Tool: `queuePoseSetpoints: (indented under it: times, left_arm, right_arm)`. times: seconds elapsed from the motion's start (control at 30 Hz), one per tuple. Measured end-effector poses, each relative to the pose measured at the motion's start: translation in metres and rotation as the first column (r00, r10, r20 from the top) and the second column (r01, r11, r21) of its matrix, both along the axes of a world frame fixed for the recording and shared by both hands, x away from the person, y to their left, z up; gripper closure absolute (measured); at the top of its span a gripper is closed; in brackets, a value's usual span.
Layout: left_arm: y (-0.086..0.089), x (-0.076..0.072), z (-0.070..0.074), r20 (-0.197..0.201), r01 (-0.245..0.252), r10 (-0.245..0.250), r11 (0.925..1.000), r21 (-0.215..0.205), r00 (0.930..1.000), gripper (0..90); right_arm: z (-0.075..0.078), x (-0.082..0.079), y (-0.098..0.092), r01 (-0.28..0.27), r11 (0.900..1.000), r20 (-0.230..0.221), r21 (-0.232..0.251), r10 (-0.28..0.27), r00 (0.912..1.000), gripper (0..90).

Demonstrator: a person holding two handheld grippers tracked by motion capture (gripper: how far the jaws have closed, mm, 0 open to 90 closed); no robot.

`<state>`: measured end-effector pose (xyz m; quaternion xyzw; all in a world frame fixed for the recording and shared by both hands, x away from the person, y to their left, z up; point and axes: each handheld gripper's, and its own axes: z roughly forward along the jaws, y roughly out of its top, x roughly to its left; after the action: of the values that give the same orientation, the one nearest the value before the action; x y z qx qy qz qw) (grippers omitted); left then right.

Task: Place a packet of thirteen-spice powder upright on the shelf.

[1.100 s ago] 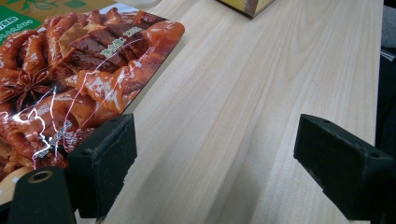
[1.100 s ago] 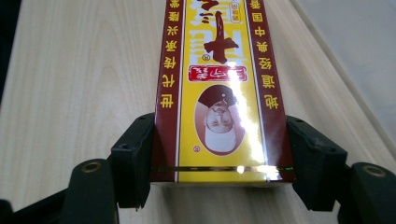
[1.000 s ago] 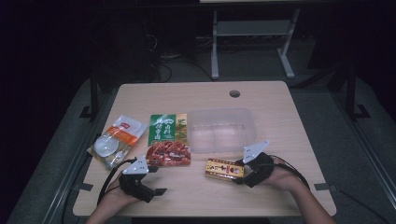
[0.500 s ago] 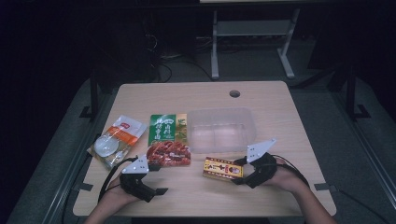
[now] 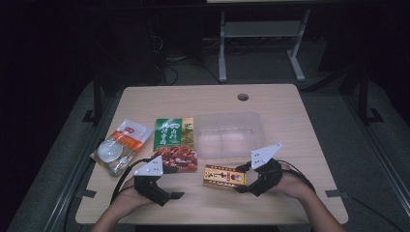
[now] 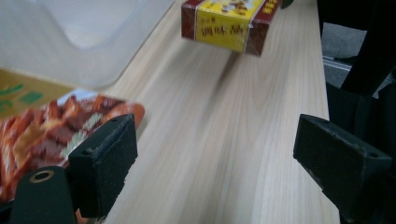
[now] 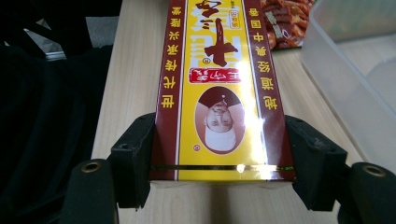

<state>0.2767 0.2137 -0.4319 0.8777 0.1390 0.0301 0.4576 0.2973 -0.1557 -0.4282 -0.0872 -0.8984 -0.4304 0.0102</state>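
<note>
A long yellow-and-maroon box [image 5: 223,176] [image 7: 219,88] is clamped at its near end between the pads of my right gripper [image 5: 243,180] [image 7: 222,161], which is shut on it. In the left gripper view the box [image 6: 229,21] hangs slightly above the wood and casts a shadow. My left gripper [image 5: 172,192] [image 6: 219,154] is open at the front left of the table, with nothing between its jaws. It points towards the box.
An empty clear plastic container [image 5: 229,133] [image 6: 70,42] [image 7: 355,88] sits just beyond the box. A green-and-red snack pouch [image 5: 175,145] [image 6: 42,135] lies to its left, and an orange-and-white packet [image 5: 120,147] lies farther left. The wooden table [image 5: 290,125] has a cable hole [image 5: 242,96] near its far edge.
The right gripper has risen a little with the box and carried it slightly left. The left gripper has shifted a little to the right and up.
</note>
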Motion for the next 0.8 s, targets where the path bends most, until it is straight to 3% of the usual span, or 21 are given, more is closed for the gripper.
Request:
queuePoseSetpoints:
  times: [0.23, 0.27, 0.37, 0.53, 0.6, 0.7, 0.8]
  left_arm:
    - [-0.011, 0.008, 0.005, 0.002, 0.03, -0.03, 0.9993, -0.02, 0.9995, 12.9]
    - [-0.015, 0.012, 0.008, 0.01, 0.041, -0.04, 0.9988, -0.027, 0.9991, 12.8]
    - [-0.019, 0.017, 0.011, 0.02, 0.049, -0.048, 0.9982, -0.036, 0.9986, 12.4]
    - [-0.023, 0.019, 0.014, 0.021, 0.069, -0.068, 0.9961, -0.056, 0.9975, 11.9]
    - [-0.027, 0.022, 0.017, 0.021, 0.091, -0.09, 0.9925, -0.081, 0.9958, 11.9]
    - [-0.031, 0.025, 0.021, 0.033, 0.119, -0.117, 0.9901, -0.074, 0.9926, 11.9]
    - [-0.033, 0.026, 0.025, 0.04, 0.13, -0.126, 0.9863, -0.102, 0.9912, 11.6]
  right_arm:
    - [0.008, 0.004, 0.006, -0.014, 1.0, 0.013, 0.024, 0.014, 0.9998, 32.2]
    - [0.009, 0.007, 0.006, -0.022, 1.0, 0.036, 0.019, 0.021, 0.9991, 32.2]
    - [0.016, 0.01, 0.008, -0.025, 0.999, 0.046, 0.039, 0.023, 0.9987, 32.2]
    - [0.019, 0.011, 0.009, -0.027, 0.998, 0.047, 0.051, 0.025, 0.9986, 32.2]
    - [0.021, 0.013, 0.013, -0.037, 0.998, 0.047, 0.054, 0.034, 0.9983, 32.2]
    - [0.024, 0.017, 0.018, -0.048, 0.997, 0.051, 0.06, 0.045, 0.9977, 32.2]
    - [0.025, 0.02, 0.022, -0.066, 0.995, 0.054, 0.074, 0.062, 0.9966, 32.2]
